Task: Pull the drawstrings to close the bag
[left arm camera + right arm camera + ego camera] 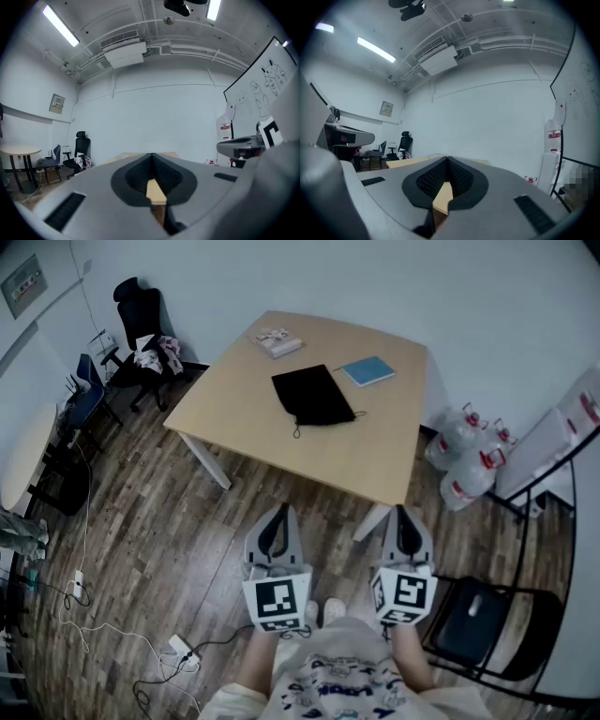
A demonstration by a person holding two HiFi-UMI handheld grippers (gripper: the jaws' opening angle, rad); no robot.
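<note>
A black drawstring bag (312, 396) lies flat on the light wooden table (375, 451), its mouth and cords toward the near edge, one cord end (297, 432) trailing out. My left gripper (279, 517) and right gripper (407, 518) hang side by side short of the table, over the floor, both shut and holding nothing. In the left gripper view the left gripper (151, 157) has its jaws closed together, with the table edge (154, 191) seen through them. The right gripper (446, 161) looks the same in its own view.
A blue booklet (368, 370) and a small packet (276, 341) lie on the table's far part. Black office chairs (141, 324) stand at the left, water bottles (464, 451) and a black folding chair (483, 624) at the right. Cables and a power strip (181, 651) lie on the wooden floor.
</note>
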